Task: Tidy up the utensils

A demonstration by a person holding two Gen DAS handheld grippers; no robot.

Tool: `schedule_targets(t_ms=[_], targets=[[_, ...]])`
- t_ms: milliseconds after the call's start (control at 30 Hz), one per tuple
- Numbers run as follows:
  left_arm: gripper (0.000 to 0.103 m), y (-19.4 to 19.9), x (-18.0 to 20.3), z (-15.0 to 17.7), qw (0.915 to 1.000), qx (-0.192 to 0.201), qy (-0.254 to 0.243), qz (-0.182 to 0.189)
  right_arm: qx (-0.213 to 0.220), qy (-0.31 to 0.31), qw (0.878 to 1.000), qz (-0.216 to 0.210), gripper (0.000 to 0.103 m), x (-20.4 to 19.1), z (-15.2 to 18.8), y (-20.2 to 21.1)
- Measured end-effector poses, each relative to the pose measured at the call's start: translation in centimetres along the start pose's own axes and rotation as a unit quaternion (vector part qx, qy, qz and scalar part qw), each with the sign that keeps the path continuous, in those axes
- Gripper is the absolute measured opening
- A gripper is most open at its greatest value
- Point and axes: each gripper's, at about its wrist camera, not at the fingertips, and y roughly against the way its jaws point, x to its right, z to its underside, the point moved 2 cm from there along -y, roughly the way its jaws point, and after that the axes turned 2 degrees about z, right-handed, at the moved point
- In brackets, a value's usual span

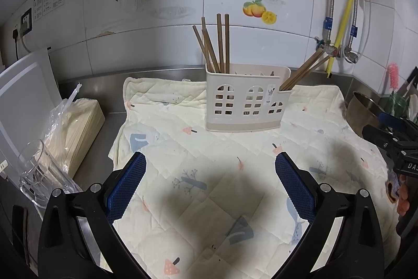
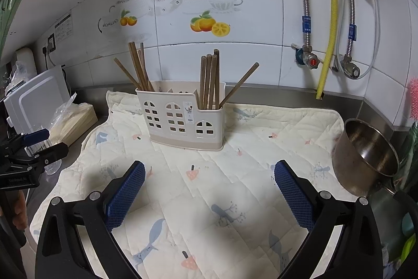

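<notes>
At the far left of the left wrist view we see a white board that leans against the wall. Just beside it lies a plastic bag with pale sticks, and in front of the bag a clear glass cup stands on the steel desk.

Next comes our left claw. Its two blue pads stand wide apart and nothing is between them; it hangs over the quilted cloth, which covers the middle of the desk.

On the far part of this cloth stands the cream utensil holder, upright, with small window holes in its front wall. Brown chopsticks are in two of its compartments. The left group of chopsticks stands almost straight in the left end compartment. The right group of chopsticks is in the lower right end compartment, and from this side it leans out to the right. In the right wrist view most of this right group stands upright and only one stick tilts to the right.

Our right claw is also open, its blue pads far from each other, with only the cloth under them. It holds nothing.

At the right edge of the cloth a steel bowl rests tilted, its opening turned toward the camera. Behind it, on the tiled wall, a yellow hose runs down to the desk.
</notes>
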Motion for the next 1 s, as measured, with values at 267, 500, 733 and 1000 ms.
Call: schedule_targets(t_ms=[267, 500, 733, 1000], targets=[[0.098, -0.31, 0.11, 0.31, 1.0, -0.006, -0.002, -0.002, -0.002, -0.003, 1.0, 0.0, 0.096, 0.12, 0.08, -0.07], [0.098, -0.47, 0.17, 0.4, 1.0, -0.009, -0.003, -0.002, -0.004, -0.004, 1.0, 0.0, 0.096, 0.18, 0.18, -0.13], [0.098, -0.76, 0.26, 0.43, 0.9999, -0.011, -0.005, -0.001, -0.007, -0.004, 1.0, 0.0, 0.096, 0.24, 0.35, -0.45], [0.098, -0.89, 0.34, 0.56, 1.0, -0.008, -0.006, -0.001, -0.009, -0.003, 1.0, 0.0, 0.096, 0.22, 0.49, -0.64]])
